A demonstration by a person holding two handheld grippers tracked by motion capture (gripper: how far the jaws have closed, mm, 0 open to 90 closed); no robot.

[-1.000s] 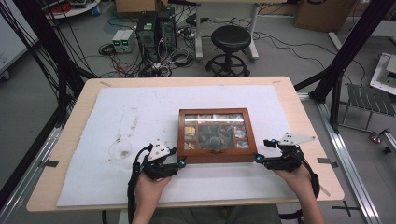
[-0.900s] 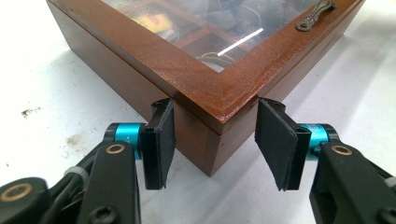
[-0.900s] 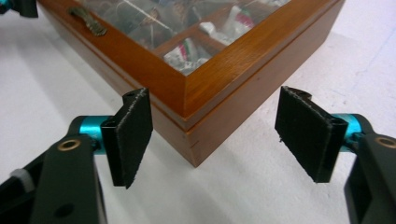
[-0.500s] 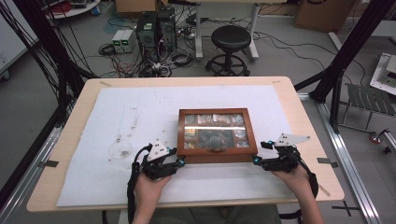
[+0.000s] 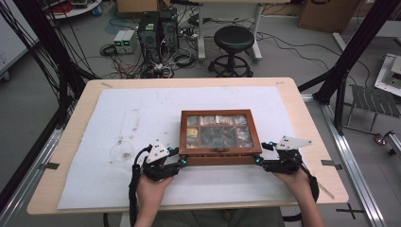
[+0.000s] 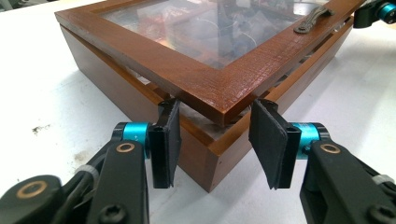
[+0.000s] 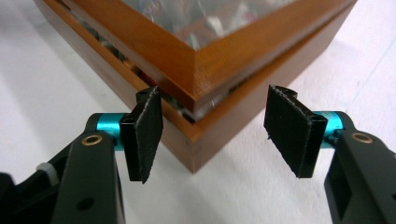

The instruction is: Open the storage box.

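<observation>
at the near left corner of the wooden box (image 5: 220, 137) my left claw (image 6: 215, 140) has the corner between its pads, both pressing on it. the glass-lidded box sits mid-sheet on the white sheet (image 5: 118, 123). at its near right corner my right claw (image 7: 218, 133) has just been closing, pads not yet touching the wood.

You work at a light wooden table (image 5: 302, 101) whose top is almost wholly covered by a white sheet (image 5: 118, 113), leaving a bare wood border on every side. On the sheet, right of centre and toward your edge, lies a brown wooden box with a glass lid (image 5: 218, 137). Grey smudges (image 5: 124, 150) mark the sheet to the box's left.
</observation>
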